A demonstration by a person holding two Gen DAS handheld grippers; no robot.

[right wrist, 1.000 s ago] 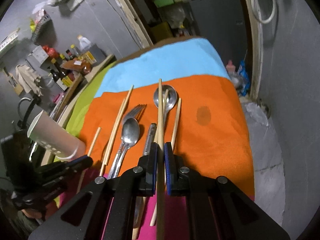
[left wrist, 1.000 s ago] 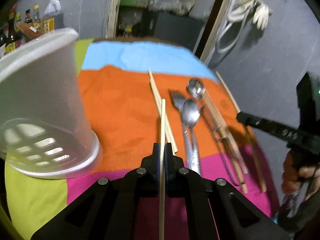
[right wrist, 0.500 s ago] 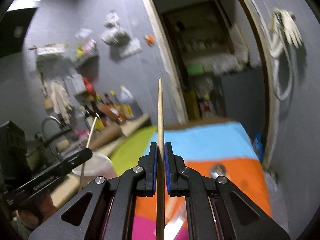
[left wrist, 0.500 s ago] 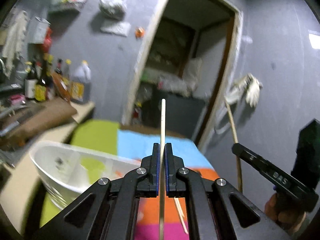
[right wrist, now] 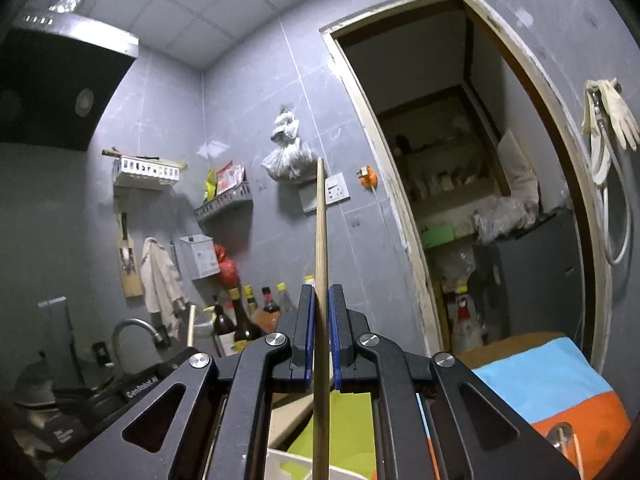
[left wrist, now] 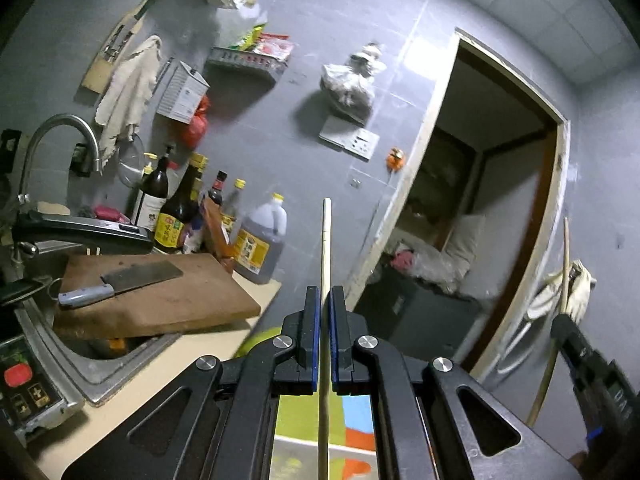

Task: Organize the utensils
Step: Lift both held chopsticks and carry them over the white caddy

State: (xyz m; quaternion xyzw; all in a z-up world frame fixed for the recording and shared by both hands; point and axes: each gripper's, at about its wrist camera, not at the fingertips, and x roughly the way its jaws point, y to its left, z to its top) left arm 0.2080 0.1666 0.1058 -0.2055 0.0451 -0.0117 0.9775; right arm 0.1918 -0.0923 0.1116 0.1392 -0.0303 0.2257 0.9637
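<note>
My left gripper (left wrist: pixel 324 294) is shut on a pale wooden chopstick (left wrist: pixel 326 240) that points up toward the wall. My right gripper (right wrist: pixel 319 294) is shut on a darker wooden chopstick (right wrist: pixel 320 224), also pointing up. The right gripper with its chopstick shows at the right edge of the left wrist view (left wrist: pixel 564 264). The left gripper shows at the lower left of the right wrist view (right wrist: pixel 140 380). The white holder's rim (right wrist: pixel 288 460) shows just below my right jaws. A spoon (right wrist: pixel 562 436) lies on the orange cloth at the lower right.
A striped cloth (right wrist: pixel 552 376) covers the table. A cutting board (left wrist: pixel 160 296) with a cleaver (left wrist: pixel 120 280) lies over the sink (left wrist: pixel 80 360), with a faucet (left wrist: pixel 52 140) and bottles (left wrist: pixel 180 208) behind it. An open doorway (left wrist: pixel 480 220) is beyond.
Both grippers have tilted further upward with their chopsticks. The table and loose utensils dropped out of the left view; the holder now sits under the jaws.
</note>
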